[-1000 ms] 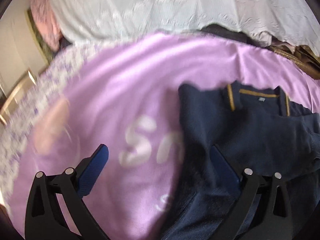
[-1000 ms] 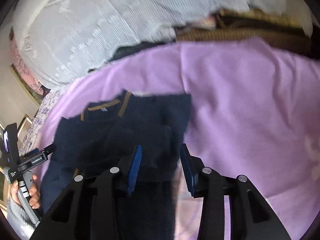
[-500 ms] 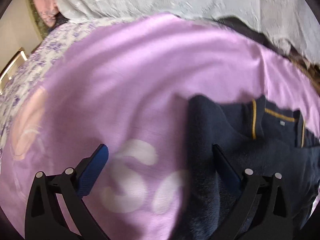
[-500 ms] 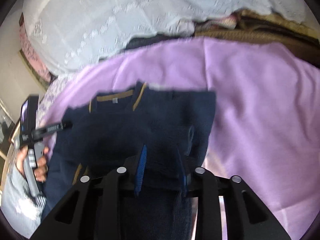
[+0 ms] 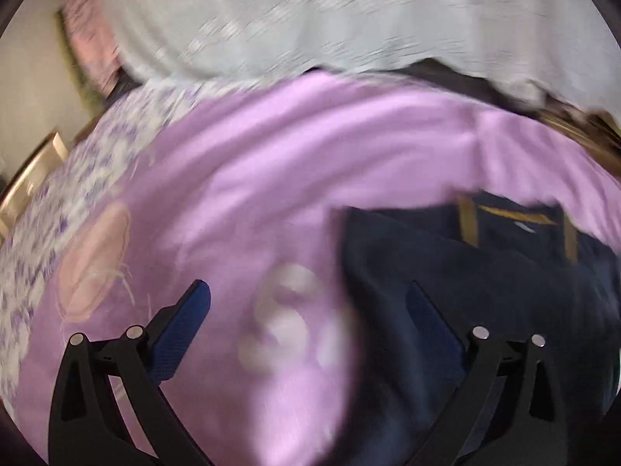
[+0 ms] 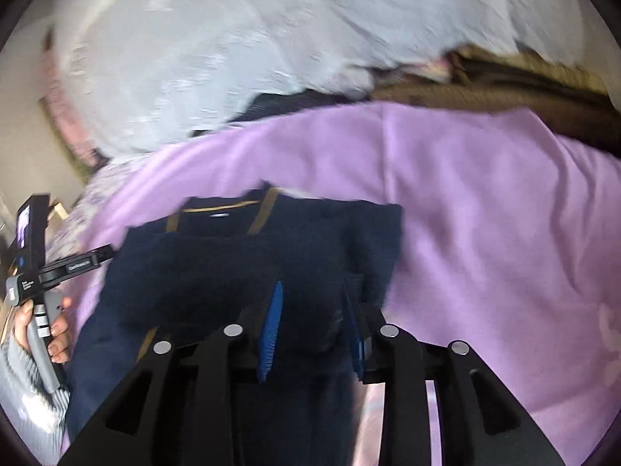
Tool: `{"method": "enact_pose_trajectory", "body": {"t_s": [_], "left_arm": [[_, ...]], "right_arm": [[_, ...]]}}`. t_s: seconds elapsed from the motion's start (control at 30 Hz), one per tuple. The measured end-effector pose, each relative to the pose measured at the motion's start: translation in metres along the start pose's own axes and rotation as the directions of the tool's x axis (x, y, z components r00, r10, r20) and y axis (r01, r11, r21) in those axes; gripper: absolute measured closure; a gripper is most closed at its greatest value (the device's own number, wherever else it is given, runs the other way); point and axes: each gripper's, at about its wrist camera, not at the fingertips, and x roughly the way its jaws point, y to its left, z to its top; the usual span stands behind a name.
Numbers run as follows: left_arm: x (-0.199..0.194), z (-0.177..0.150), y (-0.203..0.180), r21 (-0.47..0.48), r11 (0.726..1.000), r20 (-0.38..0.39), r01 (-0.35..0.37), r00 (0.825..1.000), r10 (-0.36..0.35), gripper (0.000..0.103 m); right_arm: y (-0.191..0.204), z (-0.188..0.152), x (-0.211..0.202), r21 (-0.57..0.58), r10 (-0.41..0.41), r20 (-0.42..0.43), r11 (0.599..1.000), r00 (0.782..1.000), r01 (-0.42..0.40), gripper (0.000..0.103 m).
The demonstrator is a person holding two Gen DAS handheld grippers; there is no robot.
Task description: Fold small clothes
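Observation:
A navy sweater [image 6: 233,264] with mustard collar trim lies on the purple blanket [image 6: 485,213]. A thick fold of its lower part bulges between the blue pads of my right gripper [image 6: 311,285]. Those jaws are easing open, and the cloth still fills the gap. In the left wrist view the sweater [image 5: 485,272] sits at the right. My left gripper [image 5: 306,287] stands wide open over the blanket [image 5: 310,147] with nothing gripped, its right finger above the sweater's left edge. A hand [image 6: 58,326] holds the left tool's handle at the far left.
White lace bedding [image 5: 330,19] is heaped behind the blanket. Brown garments [image 6: 504,85] lie at the back right. A floral sheet [image 5: 77,178] and a wooden frame [image 5: 35,178] are at the left. The blanket has white lettering [image 5: 287,310].
My right jaws have drawn closer together around the sweater's fold. The left gripper swung over the blanket and back, staying wide open. The right wrist has rolled slightly.

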Motion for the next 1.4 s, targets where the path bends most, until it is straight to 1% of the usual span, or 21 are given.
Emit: {"method": "enact_pose_trajectory", "body": {"t_s": [0.07,0.1,0.13,0.2,0.27,0.33,0.4,0.47,0.53,0.6,0.63,0.77,0.9,1.0,1.07,1.1,1.13,1.2,1.23,1.33,1.4], "left_arm": [[-0.001,-0.012,-0.014,0.101,0.994,0.0,-0.052,0.999,0.053,0.005],[0.012,-0.021,-0.02,0.157,0.982,-0.026,-0.104,0.994,0.109,0.004],[0.03,-0.029,-0.02,0.183,0.978,-0.07,-0.096,0.991,0.11,0.004],[0.036,-0.029,-0.002,0.079,0.997,-0.107,-0.006,0.994,0.014,0.004],[0.035,-0.025,0.017,-0.04,0.998,-0.146,0.052,0.988,-0.058,0.004],[0.015,-0.031,0.03,-0.112,0.989,-0.104,0.098,0.989,-0.11,0.004],[-0.008,-0.043,0.034,-0.116,0.984,-0.058,0.139,0.988,-0.146,0.004],[-0.021,-0.06,0.034,-0.095,0.983,-0.048,0.154,0.986,-0.159,0.004],[-0.023,-0.08,0.035,-0.079,0.987,-0.09,0.137,0.985,-0.144,0.004],[-0.02,-0.102,0.034,-0.063,0.991,-0.138,0.119,0.982,-0.127,0.004],[-0.024,-0.108,0.031,-0.051,0.993,-0.138,0.105,0.984,-0.111,0.004],[-0.041,-0.126,0.023,0.002,0.997,-0.127,0.074,0.989,-0.073,0.004],[-0.068,-0.151,0.03,-0.01,0.99,-0.109,0.142,0.984,-0.142,0.005],[-0.091,-0.169,0.04,-0.05,0.966,-0.079,0.255,0.963,-0.258,0.005],[-0.105,-0.18,0.048,-0.081,0.925,-0.051,0.371,0.925,-0.376,0.005],[-0.111,-0.185,0.051,-0.097,0.892,-0.043,0.441,0.894,-0.447,0.005],[-0.114,-0.19,0.052,-0.109,0.869,-0.04,0.483,0.871,-0.489,0.005],[-0.116,-0.197,0.052,-0.126,0.843,-0.042,0.524,0.846,-0.532,0.005],[-0.116,-0.199,0.052,-0.132,0.836,-0.048,0.532,0.839,-0.542,0.005],[-0.116,-0.203,0.047,-0.124,0.838,-0.062,0.532,0.838,-0.542,0.005],[-0.118,-0.204,0.039,-0.089,0.855,-0.073,0.511,0.853,-0.517,0.005]], "right_arm": [[0.007,-0.006,0.011,-0.037,-0.032,-0.052,0.999,0.998,0.03,0.062],[0.007,-0.01,0.024,-0.055,-0.063,-0.096,0.997,0.993,0.058,0.061],[0.005,-0.018,0.036,-0.067,-0.07,-0.122,0.996,0.99,0.062,0.061],[0.007,-0.023,0.029,-0.093,-0.083,-0.095,0.993,0.992,0.075,0.061],[0.008,-0.027,0.009,-0.088,-0.086,-0.073,0.993,0.994,0.08,0.061],[0.005,-0.037,-0.012,-0.064,-0.047,-0.056,0.997,0.997,0.043,0.06],[0.002,-0.052,-0.033,-0.049,-0.015,-0.055,0.999,0.998,0.013,0.056],[0.007,-0.061,-0.041,-0.061,-0.005,-0.063,0.998,0.998,0.002,0.054],[0.014,-0.079,-0.051,-0.097,0.002,-0.075,0.995,0.997,-0.009,0.05],[0.024,-0.1,-0.045,-0.153,-0.014,-0.135,0.988,0.991,-0.007,0.04],[0.028,-0.109,-0.041,-0.183,-0.038,-0.142,0.983,0.989,0.012,0.035],[0.035,-0.117,-0.048,-0.233,-0.092,-0.111,0.97,0.99,0.064,0.031],[0.024,-0.126,-0.076,-0.177,-0.052,-0.072,0.983,0.996,0.039,0.03],[0.016,-0.135,-0.096,-0.133,-0.038,-0.046,0.991,0.998,0.032,0.022],[0.005,-0.139,-0.11,-0.092,-0.022,-0.029,0.996,0.999,0.02,0.02],[0.001,-0.141,-0.115,-0.076,-0.012,-0.025,0.997,1.0,0.01,0.02],[-0.003,-0.143,-0.117,-0.062,-0.002,-0.022,0.998,1.0,0.001,0.02],[-0.007,-0.146,-0.122,-0.04,0.02,-0.021,0.999,1.0,-0.021,0.02],[-0.008,-0.147,-0.124,-0.033,0.027,-0.021,0.999,0.999,-0.028,0.02],[-0.01,-0.148,-0.123,-0.029,0.031,-0.026,0.999,0.999,-0.031,0.02],[-0.011,-0.148,-0.122,-0.027,0.029,-0.031,0.999,0.999,-0.03,0.02]]}}
